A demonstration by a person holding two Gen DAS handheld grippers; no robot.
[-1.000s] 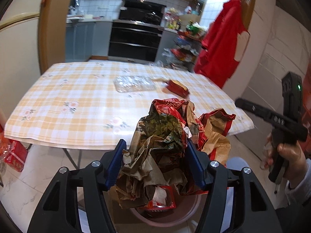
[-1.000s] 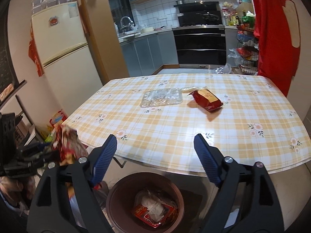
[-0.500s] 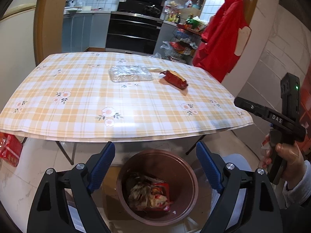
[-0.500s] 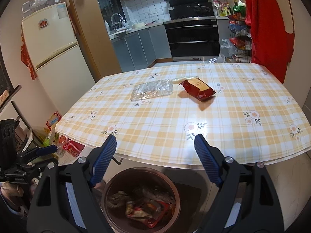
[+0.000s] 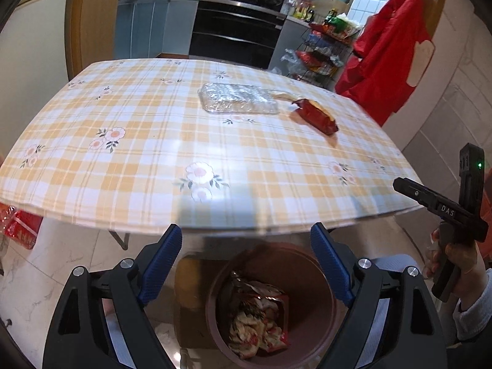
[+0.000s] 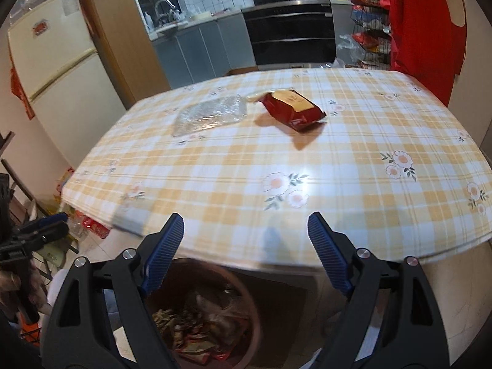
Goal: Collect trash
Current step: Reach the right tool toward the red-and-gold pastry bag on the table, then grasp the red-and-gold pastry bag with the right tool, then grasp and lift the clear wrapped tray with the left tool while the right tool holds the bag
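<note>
Left gripper (image 5: 246, 246): jaws spread wide, nothing between them, held above the bin (image 5: 313, 264) at the near edge of the table (image 5: 153, 141). The bin stands on the floor, partly under the table edge; crumpled wrappers (image 5: 258, 319) lie inside. On the table's far half lie a clear plastic tray (image 5: 238, 98) and, just right of it, a red snack bag (image 5: 316, 115), both well back from every edge with bare checked cloth around them. Right gripper (image 6: 246, 233): jaws likewise wide apart and empty, over the near table edge. The bin rim is blurred and cut off by the fingers (image 6: 164, 250) in the right view. Beyond: fridge (image 6: 52, 61), oven (image 6: 292, 30), red garment (image 6: 424, 24).
</note>
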